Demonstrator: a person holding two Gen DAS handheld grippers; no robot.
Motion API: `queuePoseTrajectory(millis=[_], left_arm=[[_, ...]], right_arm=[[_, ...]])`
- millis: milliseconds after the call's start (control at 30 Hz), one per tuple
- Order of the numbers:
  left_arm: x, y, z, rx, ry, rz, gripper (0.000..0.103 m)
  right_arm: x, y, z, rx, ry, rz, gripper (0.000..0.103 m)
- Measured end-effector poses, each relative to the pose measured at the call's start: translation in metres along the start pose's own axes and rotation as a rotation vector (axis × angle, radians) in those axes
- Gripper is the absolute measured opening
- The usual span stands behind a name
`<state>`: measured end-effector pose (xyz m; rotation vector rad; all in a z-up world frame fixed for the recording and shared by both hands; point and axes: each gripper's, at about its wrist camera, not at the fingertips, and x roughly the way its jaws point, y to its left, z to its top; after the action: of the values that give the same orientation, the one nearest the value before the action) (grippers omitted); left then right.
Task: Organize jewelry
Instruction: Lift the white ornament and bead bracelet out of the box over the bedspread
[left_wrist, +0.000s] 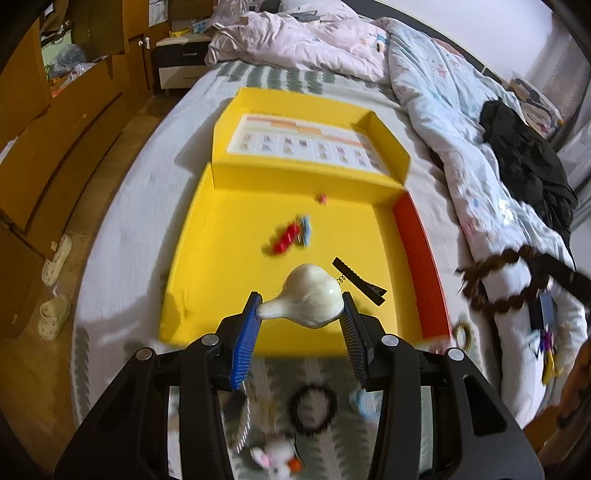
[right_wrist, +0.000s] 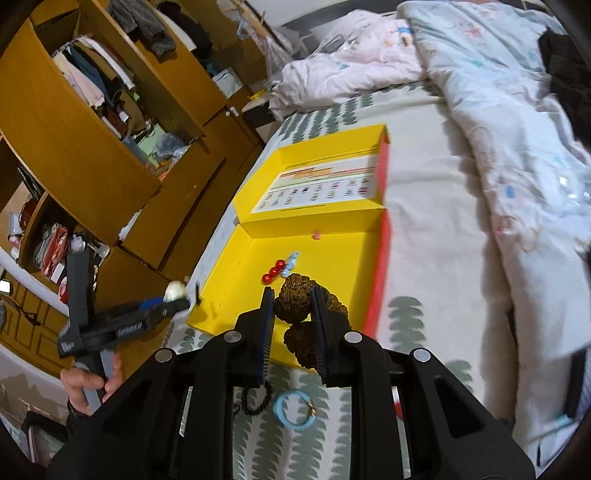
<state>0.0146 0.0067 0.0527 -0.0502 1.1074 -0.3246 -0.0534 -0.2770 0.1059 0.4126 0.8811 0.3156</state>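
Gripping white ornament (left_wrist: 308, 297), brown beads (right_wrist: 295, 295)

Bright indoor light; soft shadows fall toward 9 o'clock of the yellow box (left_wrist: 221, 236). Motion blur throughout; fisheye bending and dark corners.

Open yellow box (left_wrist: 207, 236) lies flat on the bed, lid folded back, a printed card inside the lid, one side wall red. On its floor: red bead piece (left_wrist: 284, 238) touching a pale blue piece (left_wrist: 305, 226); a tiny pink item (left_wrist: 322, 198) near the back wall; black toothed hair clip (left_wrist: 358, 280) lying flat. Glossy cream pear-shaped ornament (left_wrist: 308, 301) is raised over the box's near edge. Brown knobbly bead string (right_wrist: 295, 301) is bunched, also raised over the near edge.
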Motion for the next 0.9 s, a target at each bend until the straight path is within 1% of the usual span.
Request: queuePoseTrajectory(millis=[67,167,200,333,433,533,667,700,733,800,833,900], left_arm=[[-0.004,-0.005,-0.021,0.019,0.006,-0.009,0.043],[-0.008,-0.013,-0.053,0.053,0.012,0.009,0.043],[-0.009,-0.016,-0.062,0.063,0.015,0.005,0.043],[-0.007,-0.031,-0.099,0.096,0.047,-0.030,0.043],[-0.001,-0.045,-0.123,0.134,0.069,-0.034,0.043],[0.008,-0.055,-0.144,0.156,0.096,-0.045,0.043],[0.027,-0.062,-0.167,0.171,0.131,-0.027,0.043],[0.031,-0.062,-0.170,0.169,0.119,-0.015,0.043],[0.036,-0.063,-0.173,0.176,0.120,0.007,0.043],[0.044,-0.066,-0.178,0.191,0.119,0.045,0.043],[0.046,-0.066,-0.180,0.193,0.121,0.050,0.043],[0.052,-0.067,-0.184,0.202,0.129,0.061,0.043]], right_arm=[[-0.012,-0.008,-0.006,0.014,-0.018,-0.017,0.020],[-0.025,-0.024,-0.016,0.042,-0.028,-0.047,0.020],[-0.027,-0.031,-0.019,0.053,-0.028,-0.059,0.020],[-0.027,-0.054,-0.029,0.095,-0.026,-0.094,0.020],[-0.021,-0.072,-0.033,0.129,-0.042,-0.139,0.020],[-0.007,-0.086,-0.035,0.149,-0.032,-0.170,0.020],[0.017,-0.095,-0.033,0.152,-0.006,-0.217,0.020],[0.023,-0.096,-0.032,0.145,0.004,-0.235,0.020],[0.028,-0.095,-0.030,0.132,-0.006,-0.256,0.020],[0.038,-0.094,-0.027,0.116,0.013,-0.266,0.020],[0.042,-0.094,-0.027,0.112,0.011,-0.263,0.020],[0.056,-0.093,-0.026,0.102,0.036,-0.273,0.020]])
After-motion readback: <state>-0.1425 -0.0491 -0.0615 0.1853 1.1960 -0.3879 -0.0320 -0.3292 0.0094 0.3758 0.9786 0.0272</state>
